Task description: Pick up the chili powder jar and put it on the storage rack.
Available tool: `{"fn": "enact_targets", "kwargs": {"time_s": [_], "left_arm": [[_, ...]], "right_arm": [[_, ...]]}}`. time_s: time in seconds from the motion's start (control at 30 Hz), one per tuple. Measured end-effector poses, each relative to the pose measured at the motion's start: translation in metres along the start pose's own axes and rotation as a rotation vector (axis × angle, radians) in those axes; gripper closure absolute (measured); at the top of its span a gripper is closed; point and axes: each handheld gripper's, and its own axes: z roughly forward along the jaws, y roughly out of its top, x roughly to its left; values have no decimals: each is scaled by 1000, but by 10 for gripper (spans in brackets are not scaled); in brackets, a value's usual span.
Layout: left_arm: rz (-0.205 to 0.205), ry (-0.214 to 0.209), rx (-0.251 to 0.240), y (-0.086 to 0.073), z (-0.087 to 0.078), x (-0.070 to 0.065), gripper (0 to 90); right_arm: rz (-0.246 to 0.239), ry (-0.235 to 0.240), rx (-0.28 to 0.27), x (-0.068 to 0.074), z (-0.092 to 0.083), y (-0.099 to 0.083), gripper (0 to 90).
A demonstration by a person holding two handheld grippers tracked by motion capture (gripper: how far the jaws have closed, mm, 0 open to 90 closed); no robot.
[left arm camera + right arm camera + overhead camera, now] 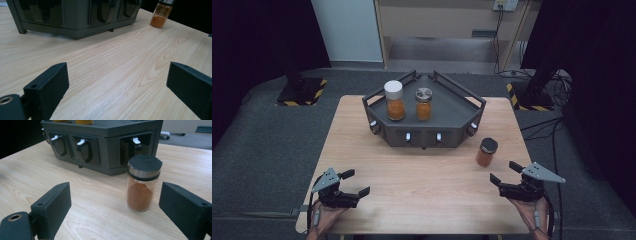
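Note:
A glass spice jar with a black lid (486,152) and orange powder stands on the wooden table (422,190), right of the dark grey rack (452,112). My right gripper (504,172) is open just short of it. In the right gripper view the jar (142,187) stands ahead of the jaws, nearer the right one, untouched. My left gripper (357,182) is open over bare wood at the near left. In the left gripper view its jaws (117,82) are wide apart with nothing between them, and the jar (161,15) shows far off.
On the rack's top stand a white-lidded jar (393,100) and a grey-lidded jar (423,103), both with orange contents. The rack's front (105,145) has several recessed slots with white levers. Its base (75,17) lies ahead of the left gripper.

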Motion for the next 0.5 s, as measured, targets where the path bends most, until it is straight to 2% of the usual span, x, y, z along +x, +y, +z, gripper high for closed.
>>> {"fn": "enact_targets", "kwargs": {"time_s": [0.5], "left_arm": [[0, -1, 3, 0, 0, 0, 34]], "right_arm": [[3, -24, 39, -9, 21, 22, 105]]}}
